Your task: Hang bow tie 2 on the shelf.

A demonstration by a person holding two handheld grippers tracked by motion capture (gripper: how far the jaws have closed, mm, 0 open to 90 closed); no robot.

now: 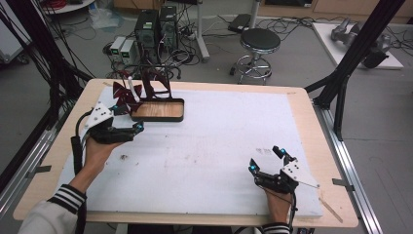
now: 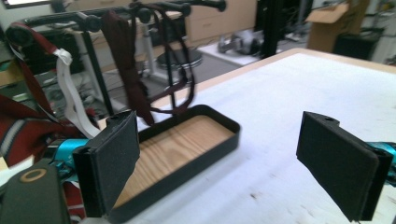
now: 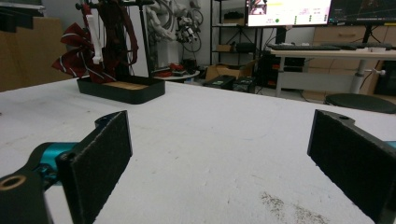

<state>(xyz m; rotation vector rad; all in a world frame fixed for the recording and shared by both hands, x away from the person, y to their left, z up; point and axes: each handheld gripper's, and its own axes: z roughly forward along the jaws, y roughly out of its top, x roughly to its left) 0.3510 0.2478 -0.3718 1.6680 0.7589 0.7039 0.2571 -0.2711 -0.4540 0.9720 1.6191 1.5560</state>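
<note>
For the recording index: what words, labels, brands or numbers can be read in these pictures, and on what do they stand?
None can be read.
Monitor behind the table, right gripper view: coloured panels and lines of text, too small and blurred to read.
Stand tray, dark red bow tie, left gripper, right gripper: no lettering seen.

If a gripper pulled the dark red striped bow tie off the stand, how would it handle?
The bow tie is likely floppy: its fabric folds droop and a white strap dangles. Probably light, since it hangs from the thin-railed stand. A tug might tip that stand, though its tray base looks broad.
</note>
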